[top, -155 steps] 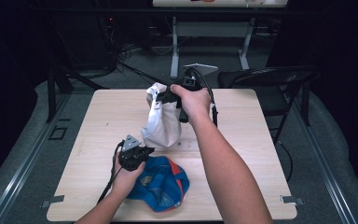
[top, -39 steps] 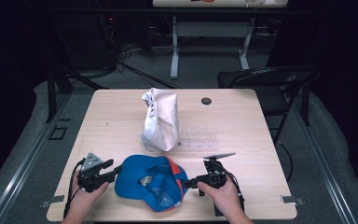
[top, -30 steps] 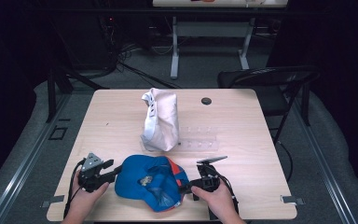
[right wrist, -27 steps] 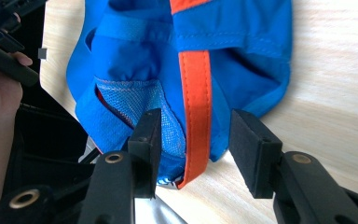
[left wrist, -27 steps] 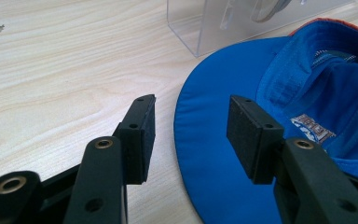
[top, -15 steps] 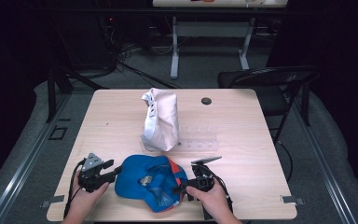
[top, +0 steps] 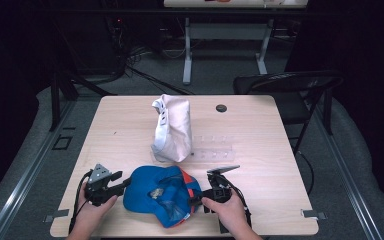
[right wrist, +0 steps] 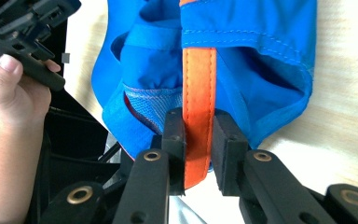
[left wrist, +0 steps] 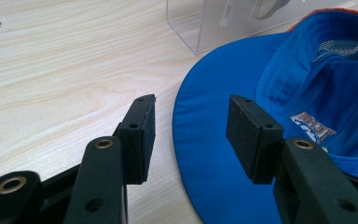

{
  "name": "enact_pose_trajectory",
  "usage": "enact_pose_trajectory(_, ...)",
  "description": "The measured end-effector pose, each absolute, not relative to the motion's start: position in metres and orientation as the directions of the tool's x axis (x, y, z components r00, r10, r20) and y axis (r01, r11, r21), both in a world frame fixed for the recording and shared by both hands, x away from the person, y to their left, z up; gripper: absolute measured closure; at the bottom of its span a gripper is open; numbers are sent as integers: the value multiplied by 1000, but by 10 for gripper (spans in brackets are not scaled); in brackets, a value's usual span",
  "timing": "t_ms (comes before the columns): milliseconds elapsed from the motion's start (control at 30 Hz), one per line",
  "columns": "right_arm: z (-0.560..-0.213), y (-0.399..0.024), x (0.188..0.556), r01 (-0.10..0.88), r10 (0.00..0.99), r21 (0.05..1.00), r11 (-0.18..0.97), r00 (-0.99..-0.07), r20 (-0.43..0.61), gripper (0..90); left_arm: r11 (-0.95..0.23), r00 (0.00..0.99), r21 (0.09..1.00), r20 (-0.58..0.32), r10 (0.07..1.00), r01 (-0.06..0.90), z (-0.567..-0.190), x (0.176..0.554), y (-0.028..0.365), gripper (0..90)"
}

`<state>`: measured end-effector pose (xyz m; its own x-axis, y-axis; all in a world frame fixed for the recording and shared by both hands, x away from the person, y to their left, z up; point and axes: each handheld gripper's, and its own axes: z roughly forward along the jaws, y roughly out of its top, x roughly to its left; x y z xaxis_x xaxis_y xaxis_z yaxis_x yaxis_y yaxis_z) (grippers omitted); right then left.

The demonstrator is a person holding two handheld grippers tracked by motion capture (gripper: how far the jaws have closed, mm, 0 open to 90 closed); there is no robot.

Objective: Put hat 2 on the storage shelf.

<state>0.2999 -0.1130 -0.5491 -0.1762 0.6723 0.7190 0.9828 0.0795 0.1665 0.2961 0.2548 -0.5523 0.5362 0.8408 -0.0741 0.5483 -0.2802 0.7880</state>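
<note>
- Lying upside down at the near edge of the wooden table [top: 130, 125], the blue cap [top: 150, 192] shows an inner label [left wrist: 313, 126], too blurred to read.
- Right gripper [right wrist: 198, 140] pinches the orange strap [right wrist: 198, 84].
- Left gripper [left wrist: 191, 135] straddles the brim, jaws spread.

A white cloth bag [top: 172, 127] stands upright at the middle of the wooden table [top: 270, 150]. Just to its right lies a clear plastic tray [top: 214, 148]. A small black disc [top: 221, 108] sits far right, near a dark chair [top: 290, 87].
</note>
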Motion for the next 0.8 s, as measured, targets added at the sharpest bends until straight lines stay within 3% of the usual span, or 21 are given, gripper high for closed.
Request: enact_pose_trajectory(800,-525,-152,309,983,718,184,18,-141,682,774,-282,539,785,-78,838,551,-554,297,254,528)
